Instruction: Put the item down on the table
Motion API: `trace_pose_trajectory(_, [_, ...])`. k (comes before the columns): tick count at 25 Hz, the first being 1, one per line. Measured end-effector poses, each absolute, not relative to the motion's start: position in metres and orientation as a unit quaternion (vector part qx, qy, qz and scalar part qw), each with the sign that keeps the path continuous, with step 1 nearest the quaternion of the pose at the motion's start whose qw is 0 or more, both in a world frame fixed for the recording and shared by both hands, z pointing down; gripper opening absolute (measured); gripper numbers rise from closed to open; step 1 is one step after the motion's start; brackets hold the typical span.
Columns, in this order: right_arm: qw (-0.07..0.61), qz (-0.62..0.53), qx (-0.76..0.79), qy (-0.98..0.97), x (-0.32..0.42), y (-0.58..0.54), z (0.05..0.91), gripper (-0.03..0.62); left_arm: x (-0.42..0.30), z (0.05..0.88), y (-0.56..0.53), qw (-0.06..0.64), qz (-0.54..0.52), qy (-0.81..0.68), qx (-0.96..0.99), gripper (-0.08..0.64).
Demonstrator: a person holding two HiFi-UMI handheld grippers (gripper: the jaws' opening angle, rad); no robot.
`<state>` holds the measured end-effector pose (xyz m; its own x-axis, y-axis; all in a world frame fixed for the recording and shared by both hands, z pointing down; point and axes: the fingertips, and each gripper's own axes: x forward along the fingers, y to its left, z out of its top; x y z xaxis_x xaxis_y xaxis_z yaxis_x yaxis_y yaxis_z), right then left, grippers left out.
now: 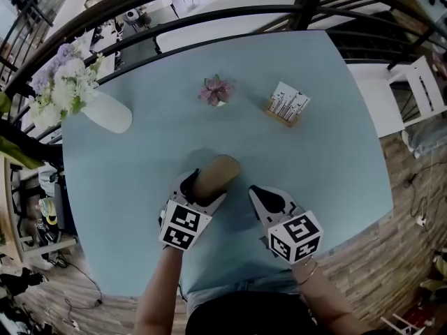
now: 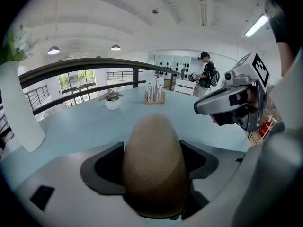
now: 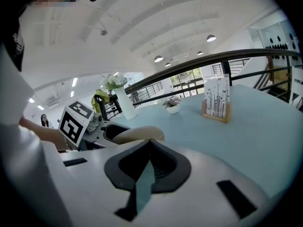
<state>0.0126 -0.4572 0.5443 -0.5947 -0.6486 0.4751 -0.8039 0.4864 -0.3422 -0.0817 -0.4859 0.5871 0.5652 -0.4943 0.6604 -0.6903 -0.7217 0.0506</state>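
Left tool [image 1: 207, 187] clamped on brown egg-shaped item [image 2: 154, 167], held low over near-middle of the blue bench [image 1: 335, 159], contact with it unclear, right tool [image 3: 149, 143] just beside, jaws closed together and empty, potted plant [image 1: 216, 91] farther back.

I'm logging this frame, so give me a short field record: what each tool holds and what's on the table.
left tool: shut on a brown egg-shaped item
right tool: shut, empty
table: light blue
item touching table: cannot tell
far side of table: vase with flowers at left, potted plant in the middle, card holder at right
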Motion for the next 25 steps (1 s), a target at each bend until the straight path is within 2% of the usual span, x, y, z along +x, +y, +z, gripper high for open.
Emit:
trace_pose_trajectory(13, [0.150, 0.283, 0.423, -0.848, 0.012, -0.453, 0.553, 0.006, -0.077, 0.605, -0.483, 0.116, 0.382, -0.309, 0.863, 0.383])
trace_pose_trajectory(25, [0.151, 0.273, 0.421, -0.851, 0.008, -0.443, 0.544, 0.006, -0.078, 0.603, -0.476, 0.131, 0.387, -0.309, 0.859, 0.383])
